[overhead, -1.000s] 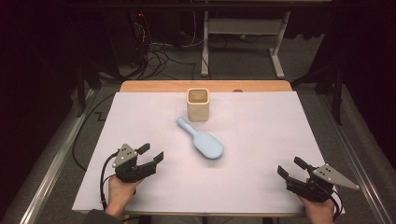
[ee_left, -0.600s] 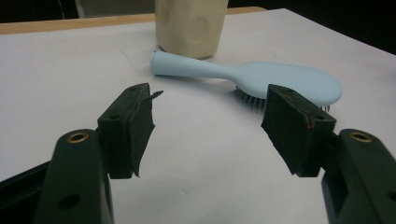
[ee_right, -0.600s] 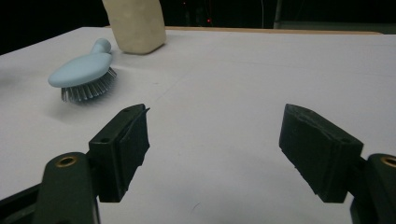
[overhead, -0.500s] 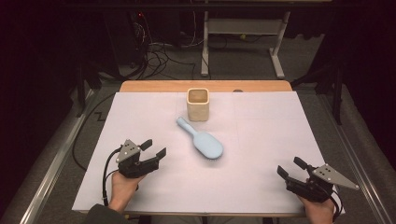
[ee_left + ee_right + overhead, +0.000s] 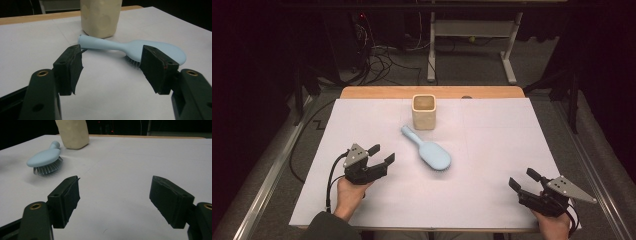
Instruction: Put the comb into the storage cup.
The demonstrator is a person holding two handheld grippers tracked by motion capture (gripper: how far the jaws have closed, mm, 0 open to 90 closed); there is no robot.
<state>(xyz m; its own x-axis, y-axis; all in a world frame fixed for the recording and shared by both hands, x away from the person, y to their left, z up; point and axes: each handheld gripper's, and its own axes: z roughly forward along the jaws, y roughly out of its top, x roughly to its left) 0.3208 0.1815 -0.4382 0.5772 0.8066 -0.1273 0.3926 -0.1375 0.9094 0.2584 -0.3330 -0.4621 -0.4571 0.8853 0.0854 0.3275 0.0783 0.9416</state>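
Observation:
A light blue hairbrush [image 5: 428, 148] lies bristles down on the white table cover, its handle pointing toward a cream cup [image 5: 424, 111] that stands upright just behind it. My left gripper [image 5: 382, 154] hovers open to the left of the brush, aimed at it, with nothing between its jaws; in the left gripper view [image 5: 111, 67] the hairbrush [image 5: 130, 47] and cup [image 5: 100, 17] lie ahead. My right gripper [image 5: 524, 179] rests open near the front right corner, far from the brush. In the right gripper view [image 5: 115, 201] the hairbrush [image 5: 46, 160] sits far left, the cup [image 5: 73, 132] behind it.
The white cover [image 5: 492, 150] spreads over a wooden table whose back edge [image 5: 377, 92] shows as a bare strip. Dark floor with cables and a white table frame [image 5: 472, 30] lie beyond. Metal rails run along both sides.
My left gripper has shifted slightly forward and right, toward the hairbrush. The right gripper, brush and cup have stayed put.

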